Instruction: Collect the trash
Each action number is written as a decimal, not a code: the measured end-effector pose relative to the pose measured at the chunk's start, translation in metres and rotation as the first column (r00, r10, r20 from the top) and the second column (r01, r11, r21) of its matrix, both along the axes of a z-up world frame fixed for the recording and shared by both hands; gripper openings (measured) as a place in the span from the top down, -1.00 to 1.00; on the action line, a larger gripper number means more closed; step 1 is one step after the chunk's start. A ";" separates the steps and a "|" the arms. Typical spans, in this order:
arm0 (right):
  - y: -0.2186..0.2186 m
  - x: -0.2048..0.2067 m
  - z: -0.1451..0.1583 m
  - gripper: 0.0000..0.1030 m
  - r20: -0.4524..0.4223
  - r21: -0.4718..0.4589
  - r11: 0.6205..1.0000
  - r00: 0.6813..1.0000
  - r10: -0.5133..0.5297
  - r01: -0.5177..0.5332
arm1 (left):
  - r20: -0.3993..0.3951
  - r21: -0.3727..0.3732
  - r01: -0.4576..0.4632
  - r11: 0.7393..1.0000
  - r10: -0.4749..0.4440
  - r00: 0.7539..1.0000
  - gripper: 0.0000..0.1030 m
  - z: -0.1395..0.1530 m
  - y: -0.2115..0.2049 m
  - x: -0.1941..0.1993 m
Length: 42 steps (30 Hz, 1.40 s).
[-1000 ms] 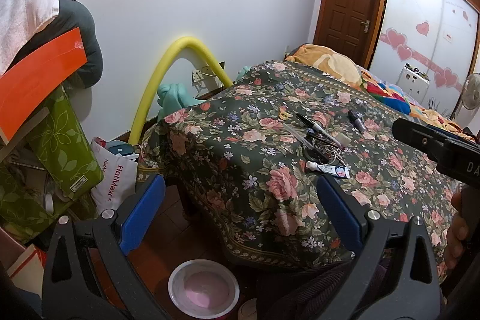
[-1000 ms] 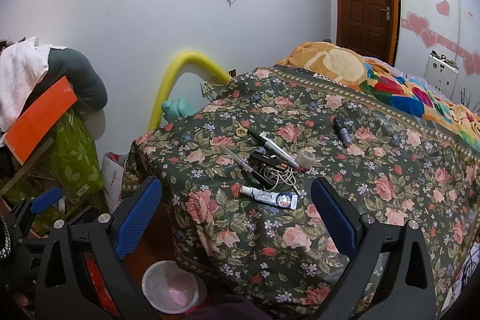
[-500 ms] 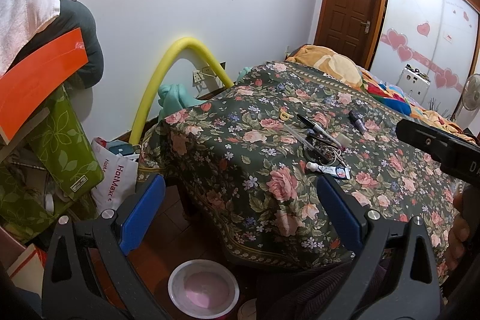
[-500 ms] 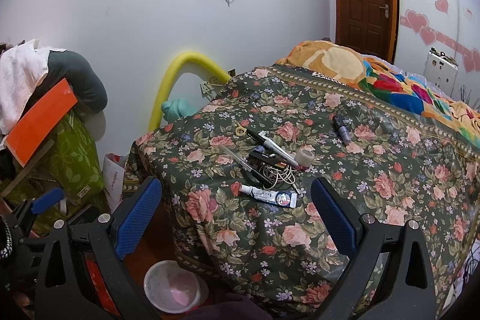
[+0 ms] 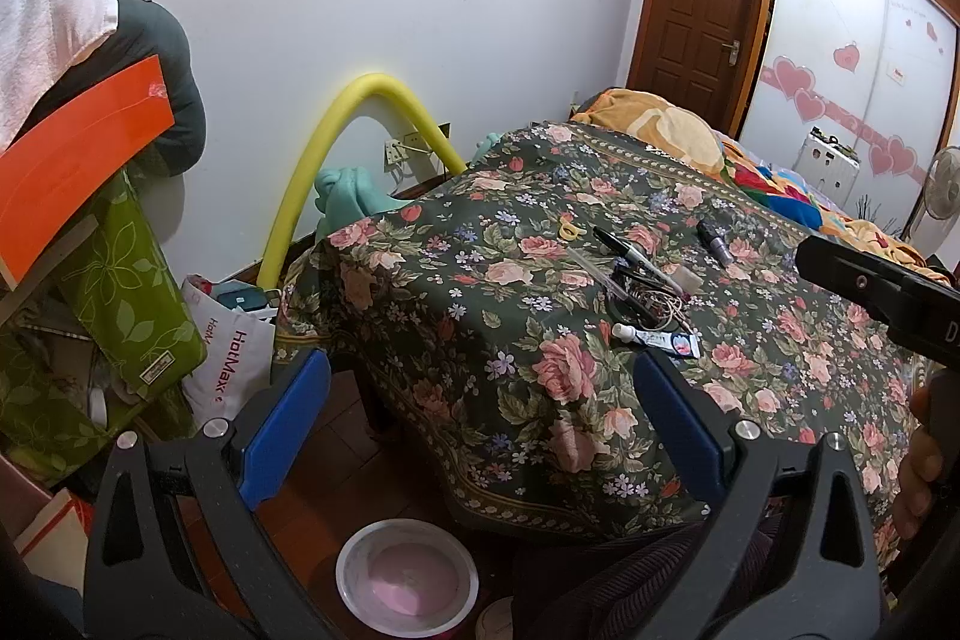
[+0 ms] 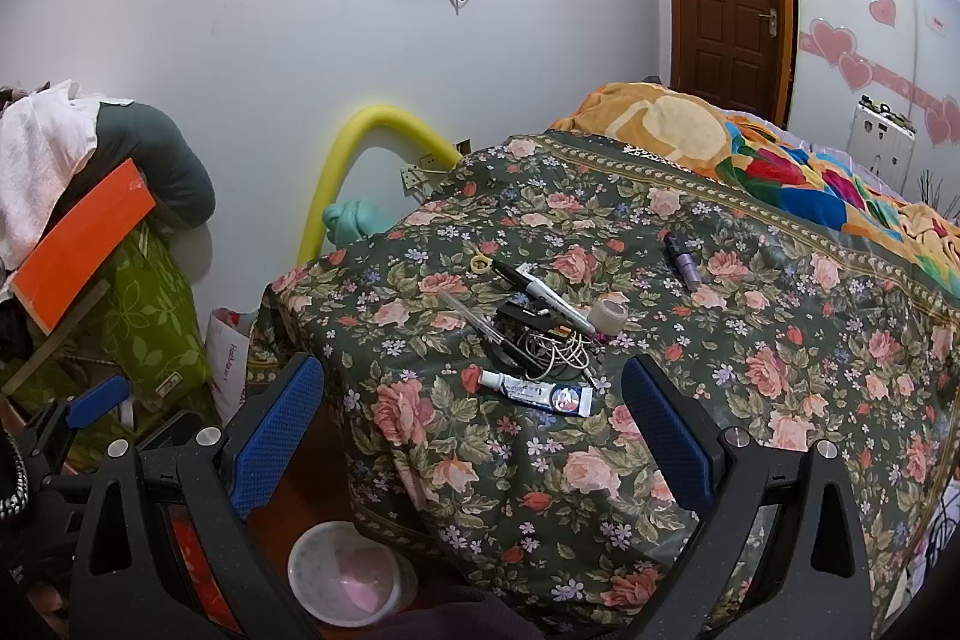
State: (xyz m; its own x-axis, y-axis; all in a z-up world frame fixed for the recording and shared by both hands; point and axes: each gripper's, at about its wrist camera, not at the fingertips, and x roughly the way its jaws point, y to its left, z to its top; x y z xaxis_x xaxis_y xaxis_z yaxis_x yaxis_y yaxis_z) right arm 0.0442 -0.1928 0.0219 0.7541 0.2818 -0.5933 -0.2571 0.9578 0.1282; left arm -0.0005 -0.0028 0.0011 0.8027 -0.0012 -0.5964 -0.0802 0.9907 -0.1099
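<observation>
A cluster of small items lies on the floral cloth point(image 6: 750, 340) over a table: a white and blue tube point(image 6: 534, 391) point(image 5: 657, 339), a tangle of cord point(image 6: 555, 349), a black and white marker point(image 6: 543, 293) point(image 5: 636, 257), a small tape roll point(image 6: 611, 315), a purple cylinder point(image 6: 684, 261) point(image 5: 715, 242) and a yellow ring point(image 6: 479, 263). A white bin with a pink liner point(image 6: 342, 574) point(image 5: 408, 577) stands on the floor below the table's corner. My left gripper point(image 5: 480, 430) and my right gripper point(image 6: 468, 430) are both open, empty, held short of the table.
A yellow foam tube point(image 5: 354, 142) arches against the wall. Green bags, an orange board point(image 5: 72, 160) and a white shopping bag point(image 5: 234, 352) pile up at the left. A bed with a colourful blanket point(image 6: 780, 160) lies behind the table. The right gripper's body point(image 5: 882, 292) shows at the left view's right edge.
Both views shift only slightly. The right gripper has edged a little nearer the table. Nothing on the cloth has moved.
</observation>
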 end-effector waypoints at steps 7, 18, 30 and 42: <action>-0.001 0.003 0.001 -0.93 0.007 -0.008 1.000 1.000 0.002 -0.002 | -0.001 -0.001 0.011 1.000 -0.011 1.000 -0.98 0.000 -0.001 0.003; -0.018 0.024 -0.011 -0.93 -0.016 -0.016 1.000 1.000 -0.026 0.026 | -0.017 -0.004 0.053 0.999 -0.053 0.998 -0.98 -0.009 -0.020 0.038; -0.063 0.072 -0.051 -0.92 -0.132 -0.025 0.992 0.983 -0.129 0.127 | -0.130 -0.055 0.121 0.991 -0.128 0.983 -0.70 -0.047 -0.054 0.102; -0.078 0.119 -0.099 -0.37 -0.271 -0.015 0.997 0.959 -0.083 0.082 | -0.264 -0.072 0.193 0.979 -0.205 0.942 -0.11 -0.094 -0.093 0.160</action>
State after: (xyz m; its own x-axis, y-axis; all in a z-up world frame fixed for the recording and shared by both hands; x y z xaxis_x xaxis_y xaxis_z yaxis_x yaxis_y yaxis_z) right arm 0.1635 -0.2711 -0.0771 0.5856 0.2226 -0.7795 -0.1334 0.9749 0.1782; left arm 0.1593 -0.0960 -0.0931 0.5936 -0.1757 -0.7854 0.0855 0.9841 -0.1555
